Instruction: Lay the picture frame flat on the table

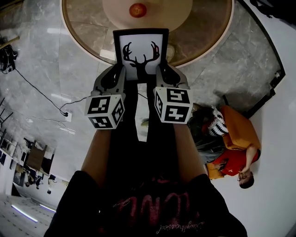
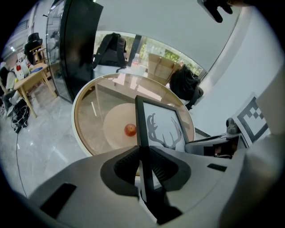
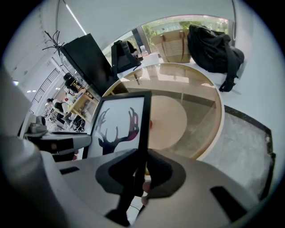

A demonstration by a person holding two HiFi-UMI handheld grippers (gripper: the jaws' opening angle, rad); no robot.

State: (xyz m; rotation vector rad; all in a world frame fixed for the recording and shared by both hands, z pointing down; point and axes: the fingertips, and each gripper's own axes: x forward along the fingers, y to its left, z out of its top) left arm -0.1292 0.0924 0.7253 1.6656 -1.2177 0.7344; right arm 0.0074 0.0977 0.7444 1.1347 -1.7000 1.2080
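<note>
While a gripper grips each side edge, the picture frame (image 1: 141,53) hangs between the person's two hands, its deer print tilted up toward the person's head. The left gripper (image 1: 118,73) has its jaws pinching the frame's left edge. The right gripper (image 1: 161,73) has its jaws pinching the right edge at about the same height. Each gripper view shows the black edge running straight through the closed gap. The frame's long axis runs from the person's chest out toward the round worktop (image 1: 217,44), with its top edge over the near rim. I cannot tell whether its lower end touches anything. A red fruit (image 1: 138,10) sits on the pale disc at the worktop's middle, beyond the frame's top. Both forearms reach straight forward, side by side, with the grippers level and neither nearer the worktop than the other. To my eye the coming move turns on swinging that top edge forward and down onto the bare stretch short of the fruit, both hands lowering together.
</note>
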